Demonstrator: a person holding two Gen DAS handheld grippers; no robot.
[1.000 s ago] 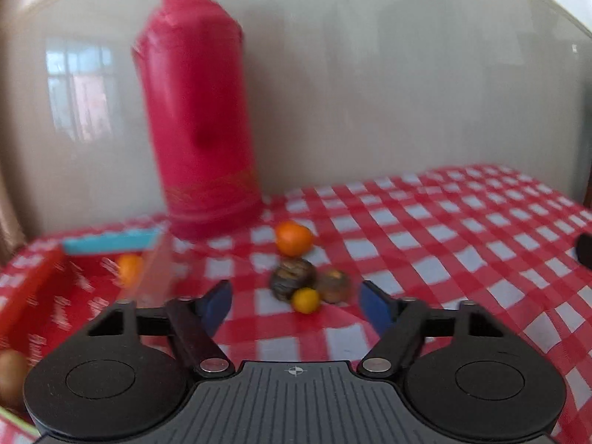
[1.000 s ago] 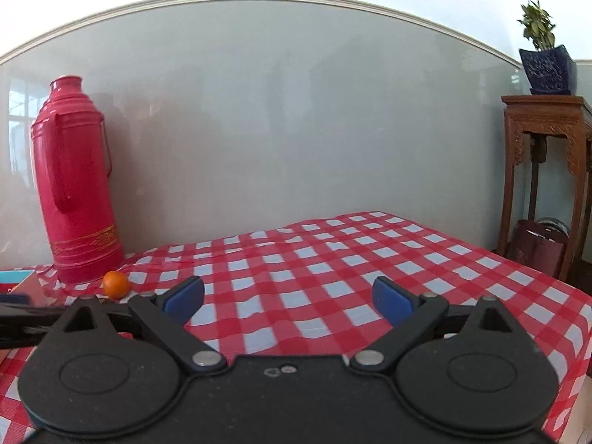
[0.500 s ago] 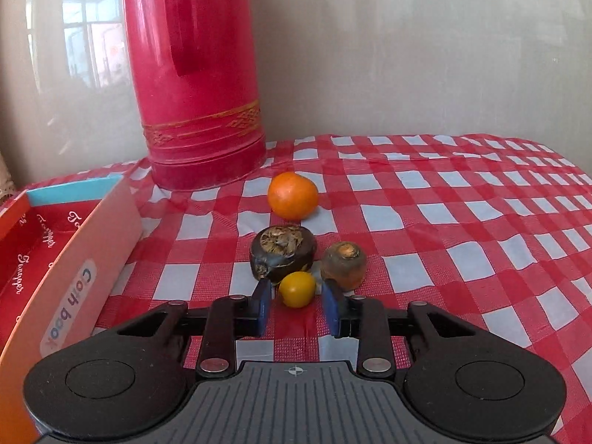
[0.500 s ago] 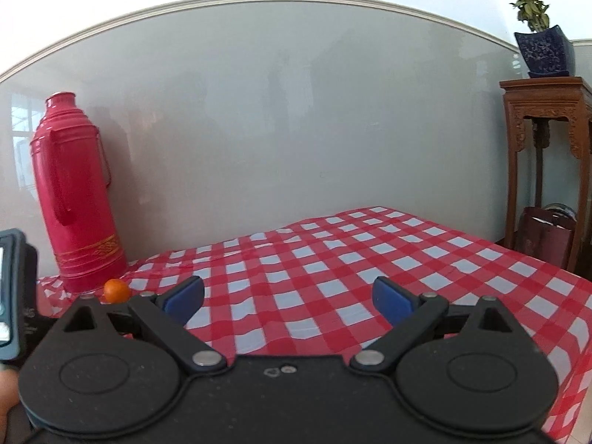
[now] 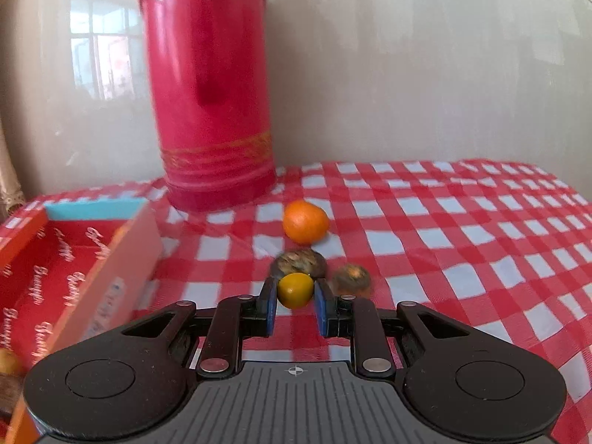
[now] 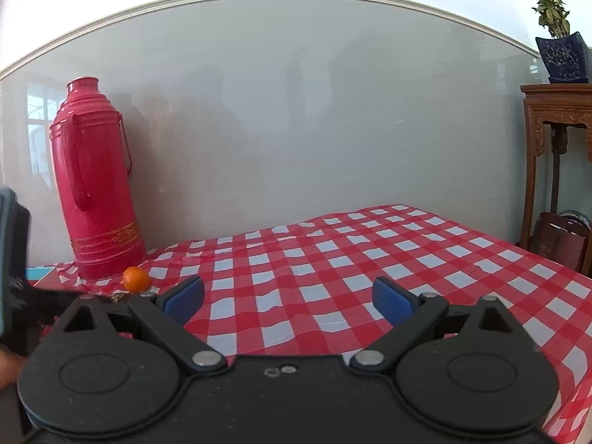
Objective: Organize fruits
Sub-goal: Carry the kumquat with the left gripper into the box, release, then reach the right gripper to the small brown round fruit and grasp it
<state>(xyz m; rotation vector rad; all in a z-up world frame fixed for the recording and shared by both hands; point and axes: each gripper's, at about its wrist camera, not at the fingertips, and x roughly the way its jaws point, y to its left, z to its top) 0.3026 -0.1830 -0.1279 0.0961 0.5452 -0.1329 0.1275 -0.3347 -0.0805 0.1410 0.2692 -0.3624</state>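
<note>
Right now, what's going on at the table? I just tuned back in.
The left hand-held gripper is shut on a small yellow fruit, with the open red box to its left. An orange and two brownish fruits lie on the checkered tablecloth near the red thermos. The right hand-held gripper is open, holding nothing.

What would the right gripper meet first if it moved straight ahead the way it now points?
Probably nothing soon: ahead of the open right gripper lies only bare checked tablecloth, then the grey wall. Depth is hard to judge.
</note>
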